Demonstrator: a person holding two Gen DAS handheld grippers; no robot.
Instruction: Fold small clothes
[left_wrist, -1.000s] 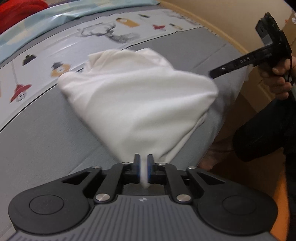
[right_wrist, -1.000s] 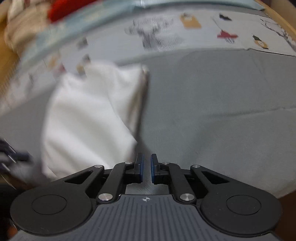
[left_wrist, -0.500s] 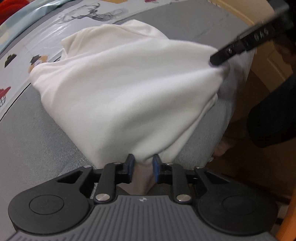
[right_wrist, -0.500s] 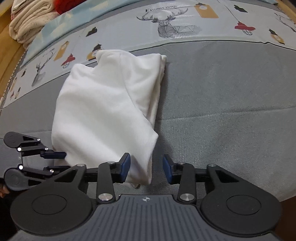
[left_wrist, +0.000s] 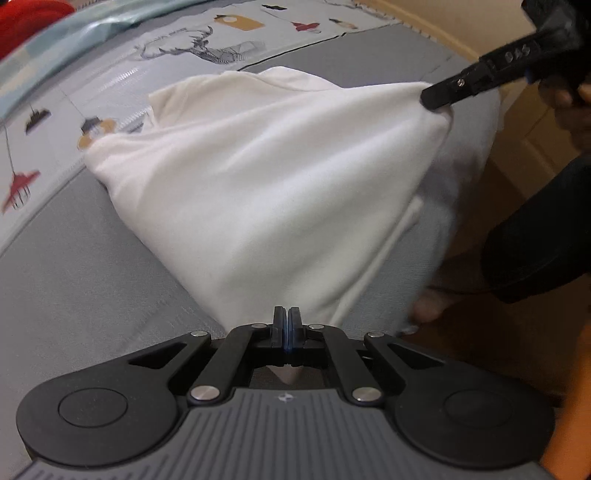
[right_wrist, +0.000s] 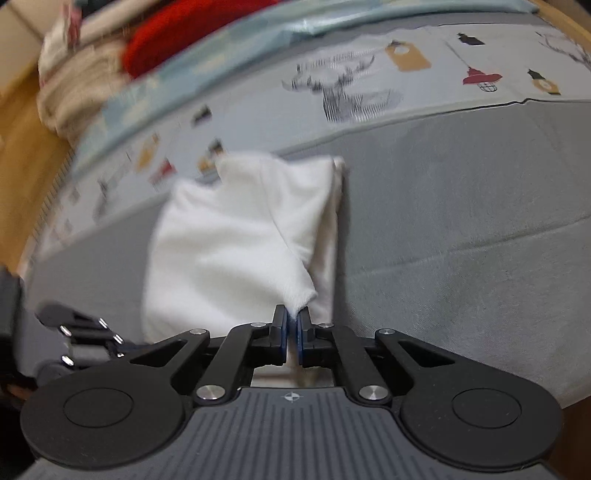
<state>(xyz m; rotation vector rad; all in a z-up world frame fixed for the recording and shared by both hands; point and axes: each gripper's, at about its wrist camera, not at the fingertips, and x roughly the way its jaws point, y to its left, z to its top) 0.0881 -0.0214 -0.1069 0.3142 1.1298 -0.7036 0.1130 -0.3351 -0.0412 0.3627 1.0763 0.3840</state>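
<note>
Nearest, the left tool (left_wrist: 286, 325) is clamped tight on one near corner of the white soft cotton garment (left_wrist: 266, 192); the right tool (right_wrist: 291, 328) is pinched on the other near corner. The garment runs lengthwise away from both tools across the grey woven bed cover (right_wrist: 461, 221), its far end lying flat by the printed deer-pattern sheet (right_wrist: 351, 92). Judging from this, the near edge would be carried forward over the far one.

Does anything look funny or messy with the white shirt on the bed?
Nothing broken or spilled. The white shirt is only part-folded and bunchy, with each near corner pinched by tongs, the left tongs and the right tongs.
</note>
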